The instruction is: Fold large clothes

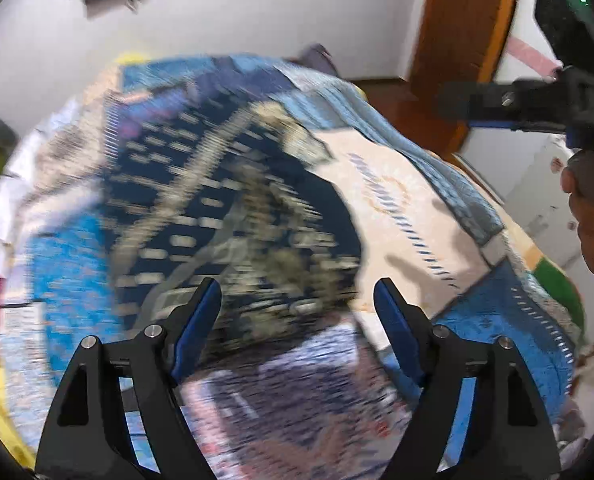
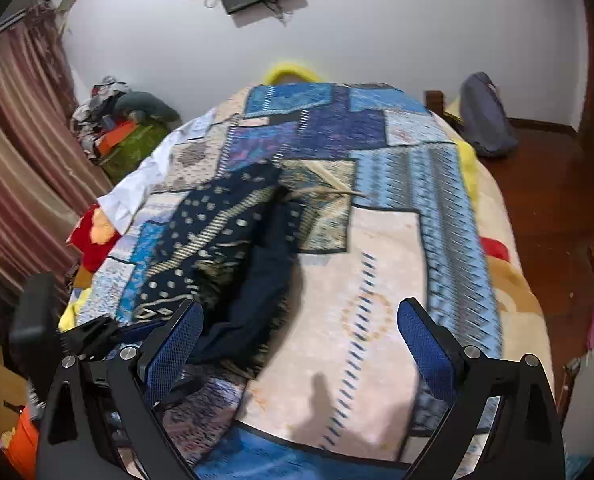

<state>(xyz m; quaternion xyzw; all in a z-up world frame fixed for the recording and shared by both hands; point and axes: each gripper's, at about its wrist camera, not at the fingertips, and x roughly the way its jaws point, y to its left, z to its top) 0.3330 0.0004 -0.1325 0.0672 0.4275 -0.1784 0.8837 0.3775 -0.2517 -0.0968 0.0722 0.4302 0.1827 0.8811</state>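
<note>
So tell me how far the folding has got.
Done: the dark patterned garment lies on the bed's patchwork quilt, bunched and doubled over along its middle. In hand: nothing; the left gripper and right gripper both hover over it, jaws open and empty. Left: flattening it and finishing a neat fold.

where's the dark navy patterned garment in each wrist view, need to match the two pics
Left wrist view: the navy garment fills the centre, blurred, just beyond the open left gripper.
Right wrist view: it lies left of centre on the patchwork bedspread, reaching down towards the open right gripper.
Shared landmark: the cream patch with the dashed blue stripe, directly right of the garment in both.
</note>
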